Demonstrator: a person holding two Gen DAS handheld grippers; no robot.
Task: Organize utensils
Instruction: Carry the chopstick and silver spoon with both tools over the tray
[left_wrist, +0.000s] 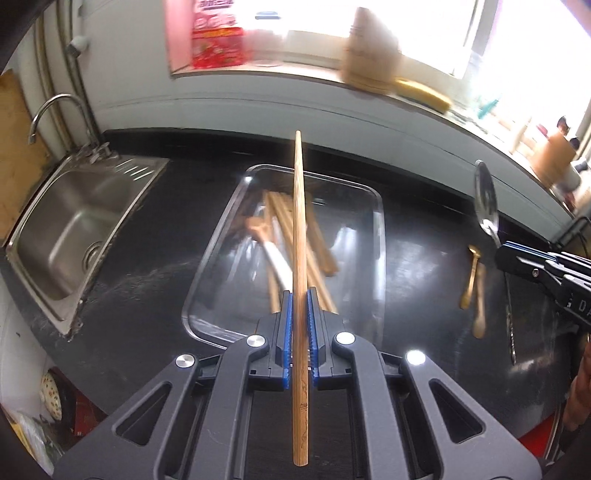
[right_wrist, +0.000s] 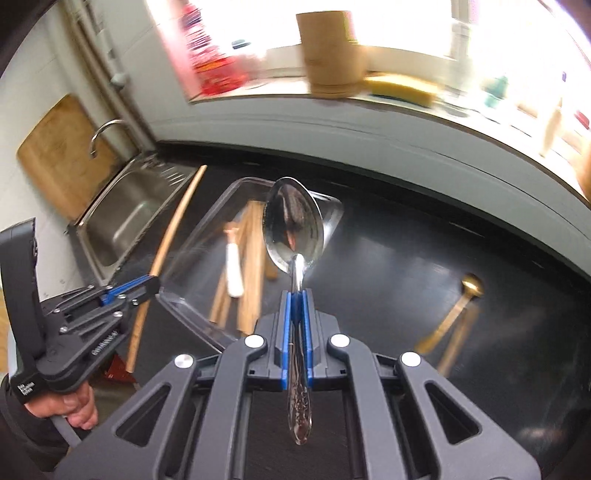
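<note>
My left gripper (left_wrist: 299, 295) is shut on a wooden chopstick (left_wrist: 299, 221) that points forward over a clear glass tray (left_wrist: 378, 236). The tray holds several wooden chopsticks (left_wrist: 317, 240) and a white-handled utensil (left_wrist: 277, 258). My right gripper (right_wrist: 297, 295) is shut on the handle of a large metal spoon (right_wrist: 293, 225), bowl up, above the tray's (right_wrist: 218, 218) near right side. The right gripper (left_wrist: 511, 254) and spoon (left_wrist: 485, 199) also show at the right of the left wrist view. The left gripper (right_wrist: 153, 284) and chopstick (right_wrist: 173, 225) show at the left of the right wrist view.
A gold spoon (left_wrist: 471, 273) and another utensil (left_wrist: 480, 302) lie on the black counter right of the tray, also in the right wrist view (right_wrist: 448, 317). A steel sink (left_wrist: 74, 229) with a faucet (left_wrist: 55, 110) is at the left. A windowsill with containers runs behind.
</note>
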